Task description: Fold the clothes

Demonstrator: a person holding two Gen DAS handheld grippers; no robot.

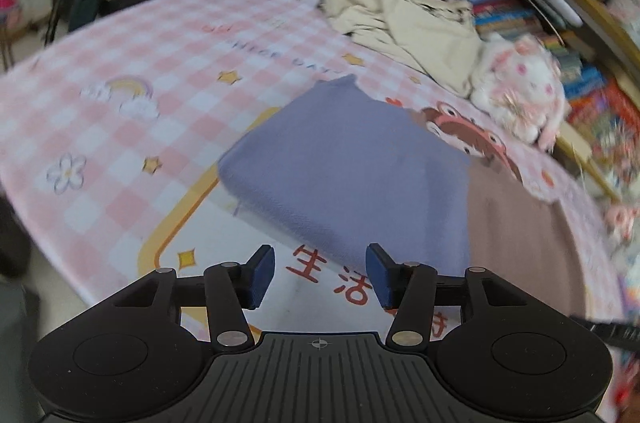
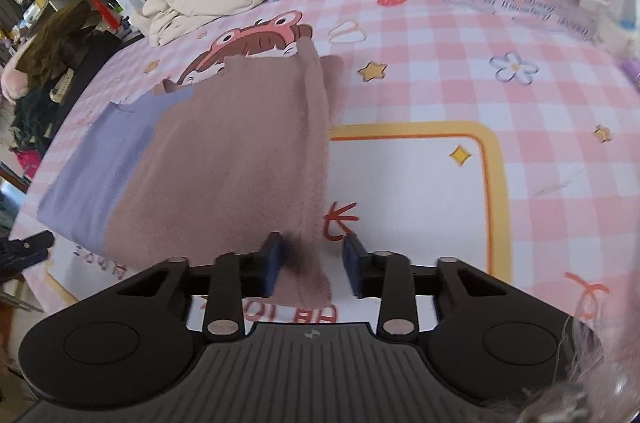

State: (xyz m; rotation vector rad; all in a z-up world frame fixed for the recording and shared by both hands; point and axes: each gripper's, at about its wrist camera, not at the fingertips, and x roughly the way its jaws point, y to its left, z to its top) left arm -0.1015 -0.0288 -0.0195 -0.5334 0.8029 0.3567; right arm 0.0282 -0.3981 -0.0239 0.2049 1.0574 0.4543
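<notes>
Nearest the right wrist camera, the right gripper (image 2: 313, 265) is seen with its fingers apart; the near corner of the brown garment (image 2: 236, 159) lies between them, touching the left pad, not clamped. The garment is spread on the pink checked mat (image 2: 460, 35), its long axis running away from the fingers, overlapping a lavender garment (image 1: 344, 167) on its left. The left gripper (image 1: 321, 273) hovers, fingers apart and empty, just short of the lavender edge. The right hand is judged nearer its corner.
</notes>
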